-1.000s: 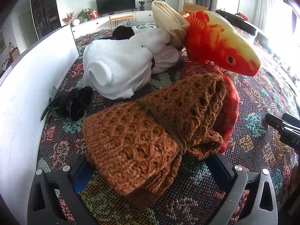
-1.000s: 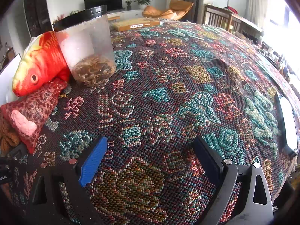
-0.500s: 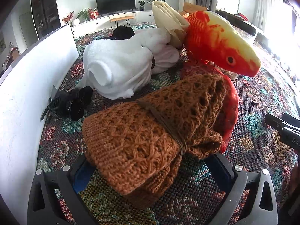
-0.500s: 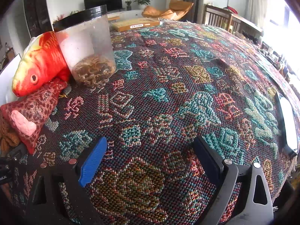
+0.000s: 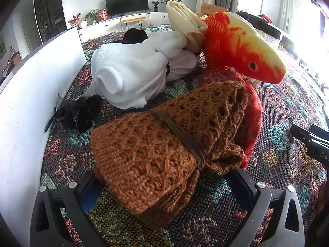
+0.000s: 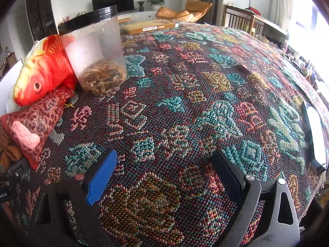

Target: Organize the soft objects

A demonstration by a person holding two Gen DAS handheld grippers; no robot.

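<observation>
**Operator:** My left gripper (image 5: 164,185) is spread wide, with the rust-brown crocheted bundle tied round with dark cord (image 5: 164,140) lying between its fingers on the patterned woven cloth (image 6: 195,103). I can't tell whether the pads touch the yarn yet.

**Observer:** And your other tool?

**Operator:** The right gripper (image 6: 164,177) is wide apart too, holding nothing, over bare cloth.

**Observer:** What's crowding the bundle?

**Operator:** A red mesh pouch (image 5: 254,111) touches its far end, an orange-and-yellow plush fish (image 5: 242,45) lies just behind that, and a rolled white fleece blanket (image 5: 131,76) sits to the left.

**Observer:** How would you grip it?

**Operator:** I'd close near the cord, where the yarn is tightest, squeeze firmly, then lift straight up so the pouch isn't dragged along.
</observation>
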